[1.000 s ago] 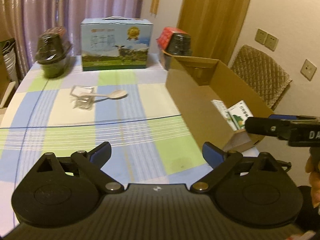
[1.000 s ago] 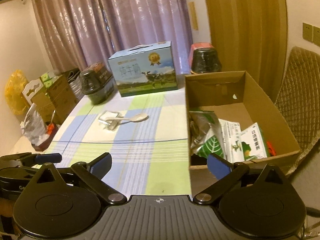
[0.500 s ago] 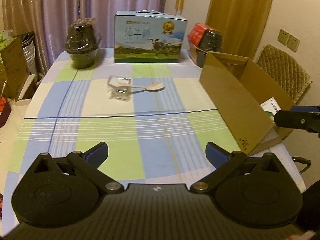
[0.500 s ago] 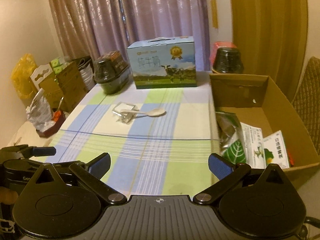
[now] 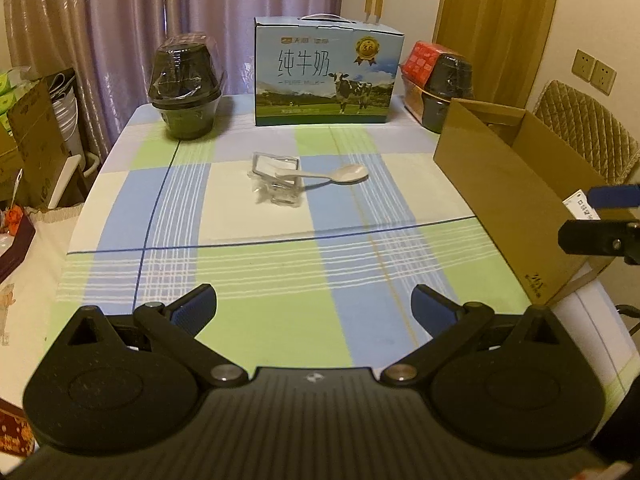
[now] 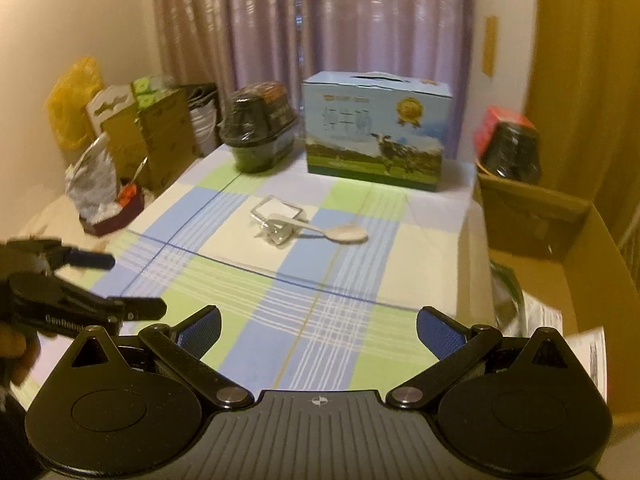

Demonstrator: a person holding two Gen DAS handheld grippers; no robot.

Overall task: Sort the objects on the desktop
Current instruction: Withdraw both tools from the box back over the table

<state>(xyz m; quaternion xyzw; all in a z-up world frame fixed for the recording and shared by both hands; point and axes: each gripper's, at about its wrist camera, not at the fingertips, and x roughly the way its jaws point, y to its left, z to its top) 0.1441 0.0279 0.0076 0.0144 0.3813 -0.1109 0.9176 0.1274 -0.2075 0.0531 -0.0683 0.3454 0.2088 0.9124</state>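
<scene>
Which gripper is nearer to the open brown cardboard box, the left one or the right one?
Right. The right gripper hovers beside the open brown cardboard box, its right finger at the box's wall. The left gripper is over the checked tablecloth, farther left of the box.

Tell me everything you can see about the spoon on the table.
The spoon is pale cream, plastic-looking, with a slim handle and oval bowl. It lies on the checked tablecloth mid-table, bowl toward the cardboard box. Its handle end rests on a small clear plastic packet, so it sits slightly propped. Neither gripper touches it.
</scene>
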